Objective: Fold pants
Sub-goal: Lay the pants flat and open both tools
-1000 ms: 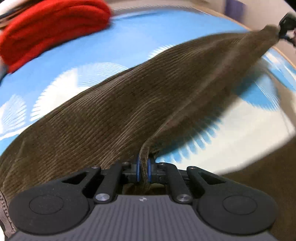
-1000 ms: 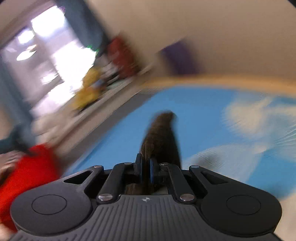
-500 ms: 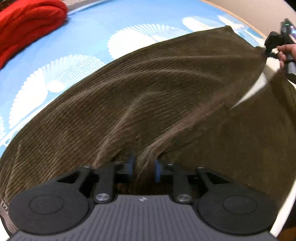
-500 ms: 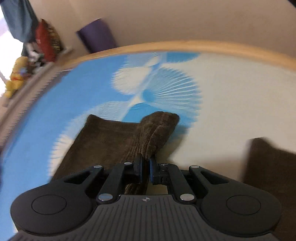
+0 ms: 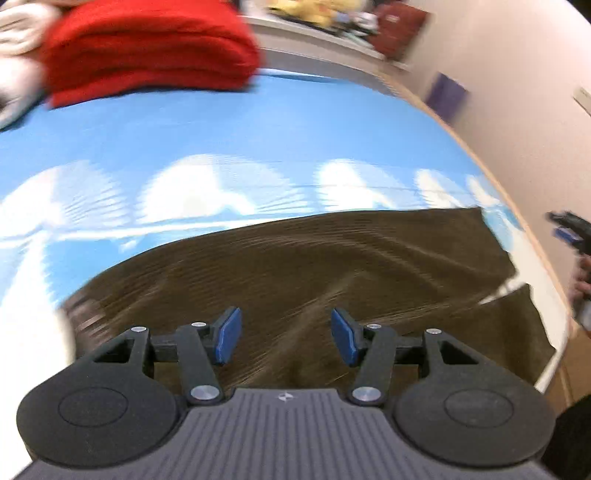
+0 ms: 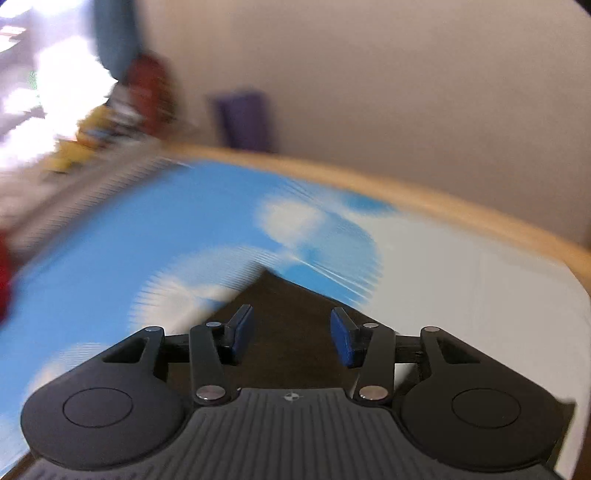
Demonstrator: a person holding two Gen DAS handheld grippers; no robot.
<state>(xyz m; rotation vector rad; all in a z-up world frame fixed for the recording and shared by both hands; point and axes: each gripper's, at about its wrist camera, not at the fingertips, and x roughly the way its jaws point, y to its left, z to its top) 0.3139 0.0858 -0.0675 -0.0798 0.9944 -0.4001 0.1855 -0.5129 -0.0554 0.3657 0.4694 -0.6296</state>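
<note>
The brown corduroy pants [image 5: 303, 266] lie spread flat on the blue and white patterned table cover [image 5: 221, 140]. My left gripper [image 5: 284, 336] is open and empty, just above the near part of the pants. My right gripper [image 6: 291, 338] is open and empty above a corner of the pants [image 6: 280, 306]. The right gripper also shows at the far right edge of the left wrist view [image 5: 570, 232], beyond the pants' end. Both views are motion-blurred.
A folded red garment [image 5: 147, 48] lies at the far left of the table, with white cloth [image 5: 18, 33] beside it. The wooden table edge [image 6: 443, 206] curves along the wall. A purple object [image 6: 243, 122] stands by the wall behind it.
Both grippers have opened and let go of the pants, which now lie flat on the table. Both grippers have drawn back from the cloth.
</note>
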